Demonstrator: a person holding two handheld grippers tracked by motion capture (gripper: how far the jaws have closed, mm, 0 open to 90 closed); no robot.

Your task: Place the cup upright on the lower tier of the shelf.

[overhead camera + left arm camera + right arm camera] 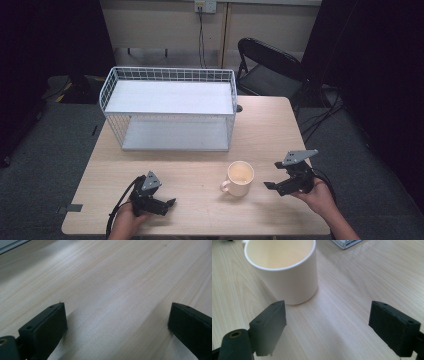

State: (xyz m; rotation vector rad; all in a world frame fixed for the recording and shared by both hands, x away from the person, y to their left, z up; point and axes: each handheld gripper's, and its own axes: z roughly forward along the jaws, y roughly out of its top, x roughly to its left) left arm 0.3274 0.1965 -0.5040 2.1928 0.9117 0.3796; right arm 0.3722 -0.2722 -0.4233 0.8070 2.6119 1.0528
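Mug [240,178] upright on wooden table [270,135] | both tools spread, empty | dark room

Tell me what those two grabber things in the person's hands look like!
Each is black. The left gripper and the right gripper both have two chunky, blocky jaws with small screw holes. A grey three-cornered plate sits on top of each, and a black cable trails from each back toward the person. No sleeves show.
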